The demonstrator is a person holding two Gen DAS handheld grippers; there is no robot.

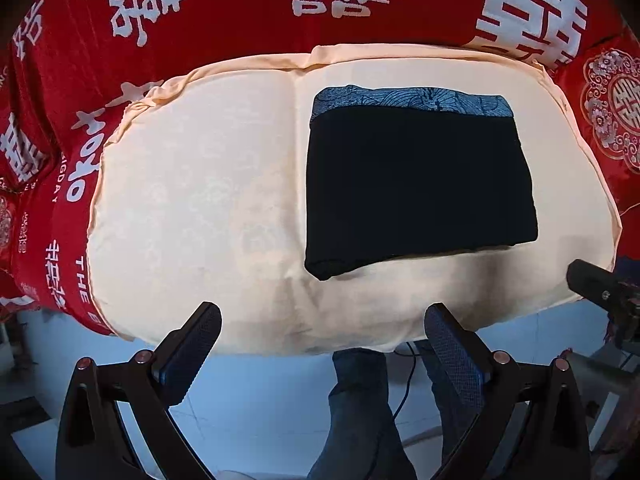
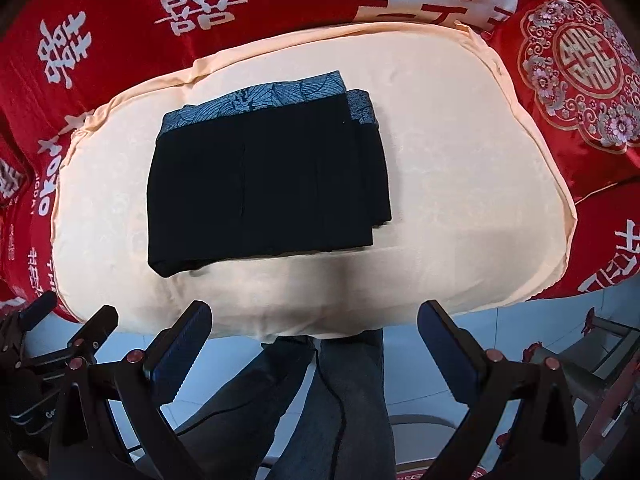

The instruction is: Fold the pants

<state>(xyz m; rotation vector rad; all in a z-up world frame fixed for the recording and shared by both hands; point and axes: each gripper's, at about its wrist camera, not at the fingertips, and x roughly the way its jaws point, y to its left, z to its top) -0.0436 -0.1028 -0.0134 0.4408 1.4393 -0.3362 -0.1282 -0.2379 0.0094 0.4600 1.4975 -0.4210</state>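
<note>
The left gripper (image 1: 322, 330) hangs with its jaws spread wide and nothing between them, above the near edge of the cream cushion (image 1: 192, 200); the right gripper (image 2: 314, 326) is likewise released and empty, pointing down over the same near edge, with a person's jeans-clad legs (image 2: 344, 392) and the pale floor below. Further out, one pair of pants (image 2: 260, 184) lies on the cushion as a compact black rectangle, near its middle and well apart from both grippers, its blue patterned waistband (image 2: 256, 100) toward the far edge. The layers are stacked fairly squarely, with stepped edges peeking out on the right side in the right wrist view, so the fold looks finished or very nearly so. The fabric appears thin, soft and light, limp rather than stiff, and likely to slide layer over layer; any further hold would best be at a corner of the stack, pinching all layers together, or at the firmer waistband. Around the cushion spreads one red cloth (image 1: 200, 12) printed with white characters. In all: one pair of pants, one cushion, two grippers.
</note>
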